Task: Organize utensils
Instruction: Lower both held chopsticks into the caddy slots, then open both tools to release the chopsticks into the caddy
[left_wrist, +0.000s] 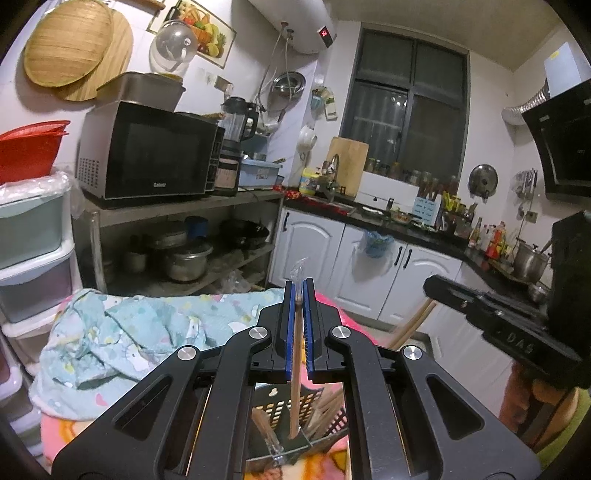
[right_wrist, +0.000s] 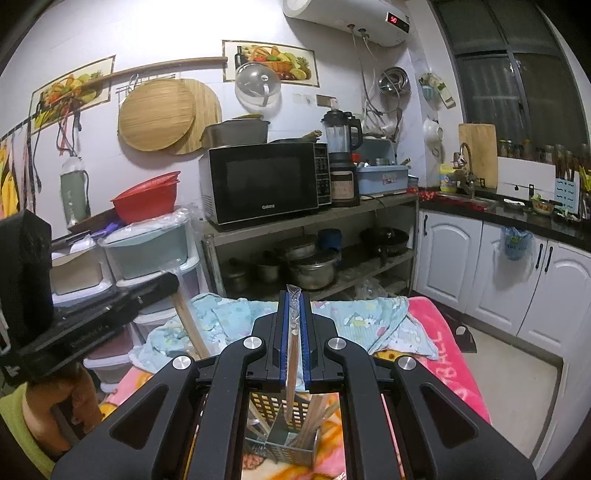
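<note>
My left gripper (left_wrist: 299, 287) is shut on a wooden chopstick (left_wrist: 295, 369) whose clear plastic wrapper sticks out past the fingertips. Its lower end hangs over a black perforated utensil basket (left_wrist: 280, 406), which holds several wooden sticks. My right gripper (right_wrist: 294, 295) is shut on a plastic-wrapped chopstick (right_wrist: 293, 354) above the same basket (right_wrist: 275, 406). Each gripper also shows in the other's view: the right gripper (left_wrist: 439, 288) with its stick (left_wrist: 413, 325), and the left gripper (right_wrist: 166, 284) with its stick (right_wrist: 188, 321).
The basket stands on a pink blanket (right_wrist: 443, 332), with a crumpled light-blue cloth (left_wrist: 140, 332) lying beyond it. Behind are a metal shelf with a microwave (right_wrist: 262, 181) and pots, plastic drawers (right_wrist: 147, 251) at the left, and white cabinets (left_wrist: 369, 273) at the right.
</note>
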